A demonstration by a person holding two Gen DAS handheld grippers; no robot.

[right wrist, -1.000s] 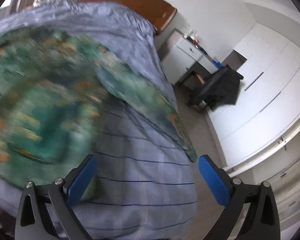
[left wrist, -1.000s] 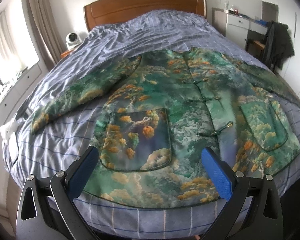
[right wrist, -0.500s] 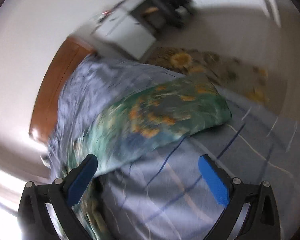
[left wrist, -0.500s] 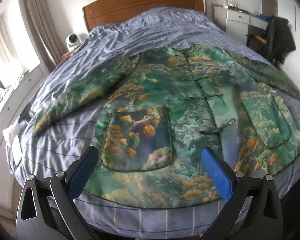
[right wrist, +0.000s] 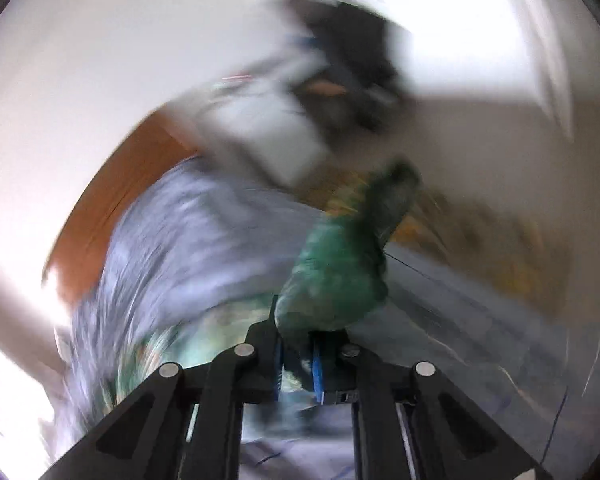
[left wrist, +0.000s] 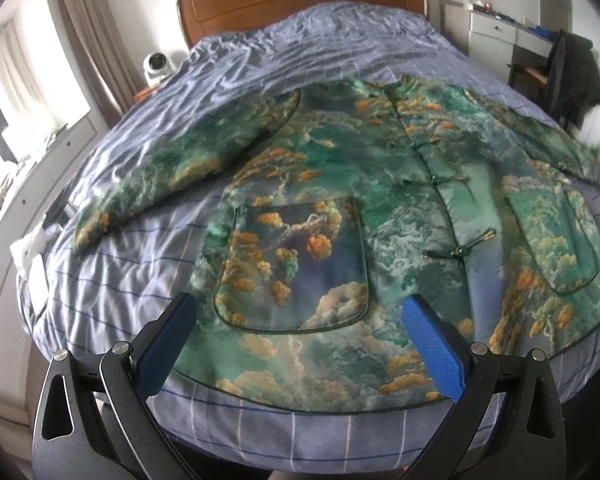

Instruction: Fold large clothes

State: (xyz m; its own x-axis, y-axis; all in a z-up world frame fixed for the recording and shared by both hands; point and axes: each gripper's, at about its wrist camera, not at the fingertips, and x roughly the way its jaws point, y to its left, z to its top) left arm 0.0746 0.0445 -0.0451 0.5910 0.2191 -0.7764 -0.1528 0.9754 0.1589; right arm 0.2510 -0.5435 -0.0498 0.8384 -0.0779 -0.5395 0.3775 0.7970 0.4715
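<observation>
Since a moment ago the right tongs (right wrist: 298, 364) have just been closing and now pinch the jacket's sleeve end (right wrist: 340, 276). Left tongs (left wrist: 300, 344) hang wide above the hem. Beyond them the jacket (left wrist: 364, 216) lies flat on the bed (left wrist: 112, 272), no fold made yet.

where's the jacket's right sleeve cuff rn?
Clamped in the right gripper, green cuff lifted off the bedspread; left-wrist view shows it at the bed's far right edge.

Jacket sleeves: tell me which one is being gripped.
The sleeve at the jacket's right edge in the left wrist view: the right gripper has just closed on its cuff. The other sleeve lies flat, untouched, on the bed.
</observation>
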